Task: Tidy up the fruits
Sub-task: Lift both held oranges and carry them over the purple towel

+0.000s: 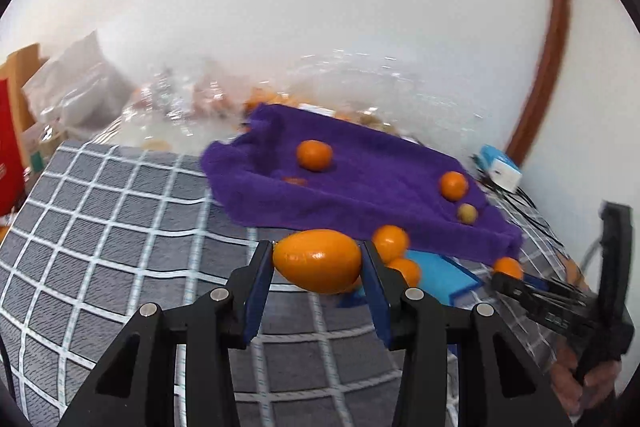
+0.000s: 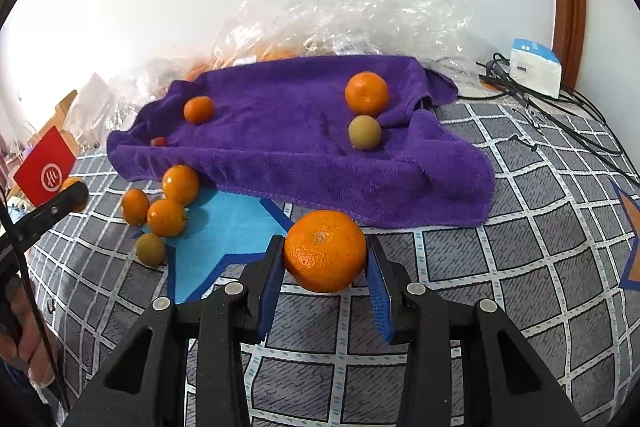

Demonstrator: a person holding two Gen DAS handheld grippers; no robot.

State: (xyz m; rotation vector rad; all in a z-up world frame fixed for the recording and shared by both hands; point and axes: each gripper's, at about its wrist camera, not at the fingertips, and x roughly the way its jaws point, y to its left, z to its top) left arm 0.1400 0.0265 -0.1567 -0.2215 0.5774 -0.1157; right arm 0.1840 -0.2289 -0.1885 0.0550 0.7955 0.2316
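My left gripper [image 1: 317, 261] is shut on an oval orange fruit [image 1: 316, 261], held above the checked cloth. My right gripper [image 2: 325, 253] is shut on a round orange [image 2: 325, 250], held just in front of the purple towel [image 2: 288, 147]. On the towel lie two oranges [image 2: 366, 93] [image 2: 199, 109] and a greenish-brown fruit [image 2: 364, 132]. Three oranges [image 2: 166, 217] and a brownish fruit [image 2: 150, 249] cluster on and beside the blue star mat [image 2: 224, 231] at the towel's front left. The right gripper also shows in the left wrist view [image 1: 510, 277].
A grey checked cloth [image 2: 500, 267] covers the surface. A clear plastic bag [image 2: 360, 15] with more fruit lies behind the towel by the white wall. A blue-white box [image 2: 534, 67] and black cables [image 2: 560, 107] sit back right. A red card [image 2: 46, 173] stands at left.
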